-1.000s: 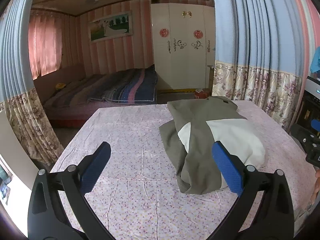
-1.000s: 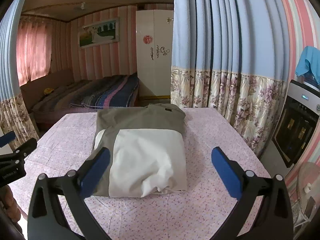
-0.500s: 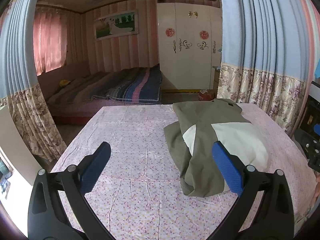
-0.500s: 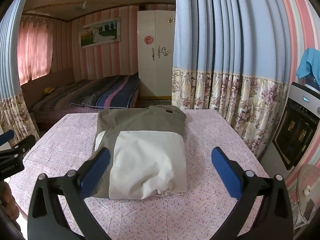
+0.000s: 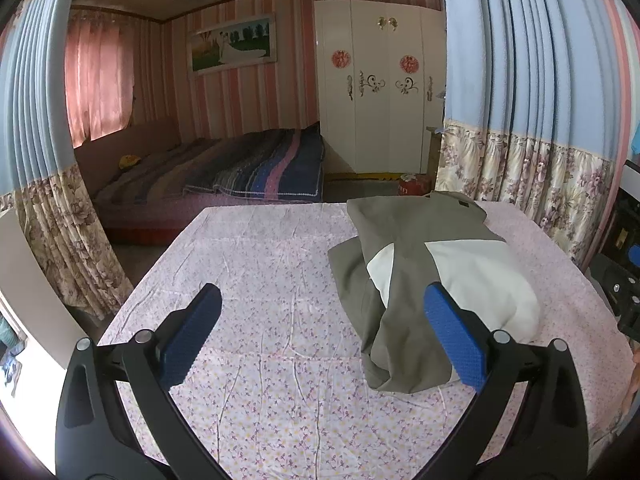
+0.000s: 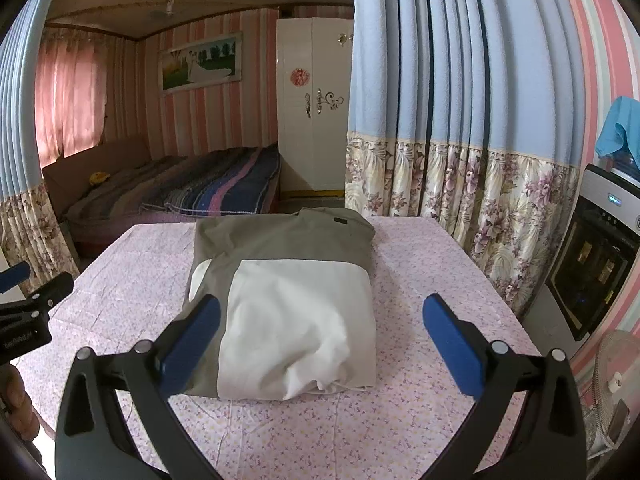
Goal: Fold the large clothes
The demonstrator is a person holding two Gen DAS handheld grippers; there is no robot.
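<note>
The olive-and-white garment (image 6: 288,300) sits folded into a compact bundle mid-frame on the floral-clothed table (image 6: 420,264), looking finished, so both the right gripper (image 6: 320,344) and left gripper (image 5: 320,336) hover clear, jaws spread wide and holding nothing.

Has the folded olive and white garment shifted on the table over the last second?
No. In the right wrist view the garment sits in the same spot against the flowered tablecloth edges; only the camera view changed a little.
</note>
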